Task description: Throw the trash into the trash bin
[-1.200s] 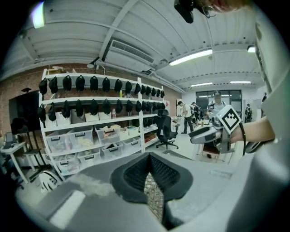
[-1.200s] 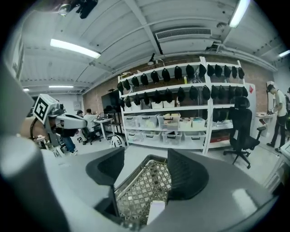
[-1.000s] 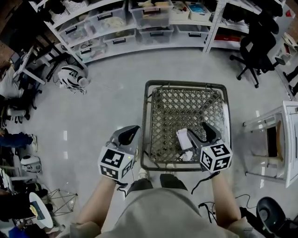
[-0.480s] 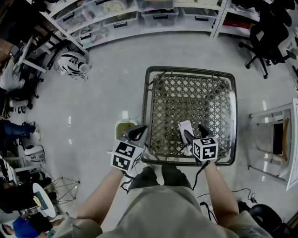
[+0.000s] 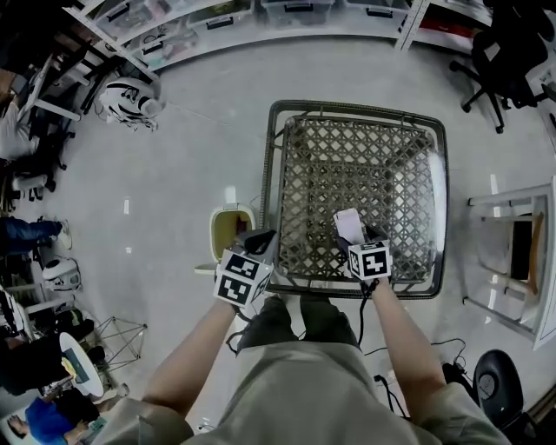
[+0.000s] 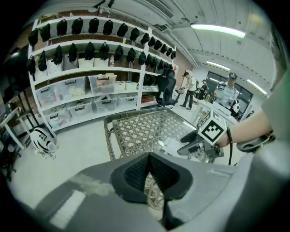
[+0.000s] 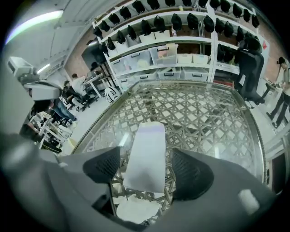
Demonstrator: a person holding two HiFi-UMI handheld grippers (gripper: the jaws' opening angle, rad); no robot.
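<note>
A flat white piece of trash (image 5: 347,224) lies on the glass-topped wicker table (image 5: 269,174), near its front edge. My right gripper (image 5: 358,239) stands over it. In the right gripper view the white piece (image 7: 147,156) sits between the pads with a gap on each side. These jaws have just been opening. A crumpled white scrap (image 7: 133,210) lies under them. My left gripper (image 5: 259,236) is shut and holds nothing. It hangs beside the table's left front corner, next to a small trash bin (image 5: 215,230) on the floor. In the left gripper view its pads (image 6: 136,174) meet.
Shelves with plastic bins (image 5: 217,22) line the far wall. A white side table (image 5: 521,252) stands to the right and an office chair (image 5: 512,52) at the upper right. A striped helmet (image 5: 126,96) lies on the floor at the upper left. The person's feet (image 5: 300,317) are at the table's front edge.
Both grippers have come down toward the table's front edge. The right jaws have widened around the white piece. The trash bin has come into view beside the left gripper.
</note>
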